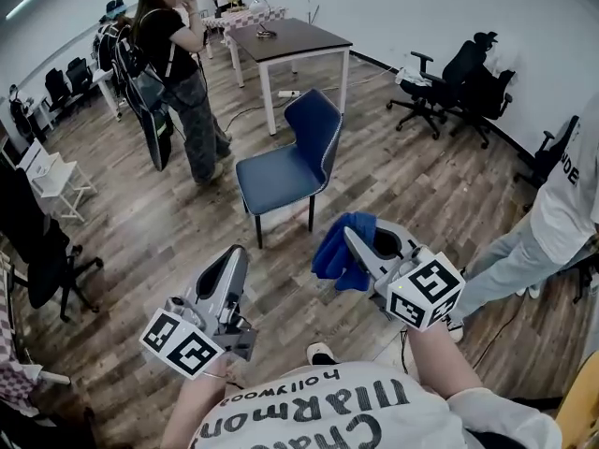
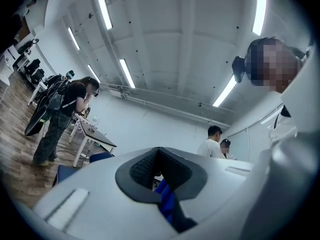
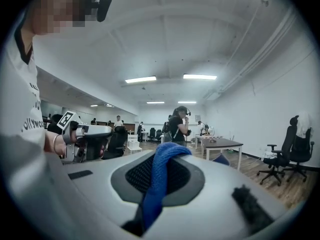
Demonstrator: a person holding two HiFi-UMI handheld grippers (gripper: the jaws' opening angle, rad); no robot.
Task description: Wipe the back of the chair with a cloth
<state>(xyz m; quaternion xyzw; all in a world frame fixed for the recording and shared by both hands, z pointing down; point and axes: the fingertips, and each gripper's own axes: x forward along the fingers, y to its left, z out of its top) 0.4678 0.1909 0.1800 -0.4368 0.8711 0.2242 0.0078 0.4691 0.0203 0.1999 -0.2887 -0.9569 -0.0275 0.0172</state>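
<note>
A blue chair [image 1: 290, 162] with a curved back stands on the wooden floor in front of me, its back on the right side; it also shows small in the left gripper view [image 2: 75, 171]. My right gripper [image 1: 352, 238] is shut on a blue cloth [image 1: 335, 251], which hangs in a bunch just short of the chair. In the right gripper view the cloth [image 3: 159, 179] runs up between the dark pads. My left gripper [image 1: 236, 253] is lower left of the chair, jaws together and holding nothing in the head view. A blue sliver [image 2: 167, 204] shows in their seam.
A brown table [image 1: 290, 37] stands beyond the chair, with a person [image 1: 178, 54] beside it at the left. Black office chairs [image 1: 459, 78] line the right wall. Another person [image 1: 562, 204] stands close at my right. A white chair [image 1: 56, 181] and a black one [image 1: 37, 251] are at left.
</note>
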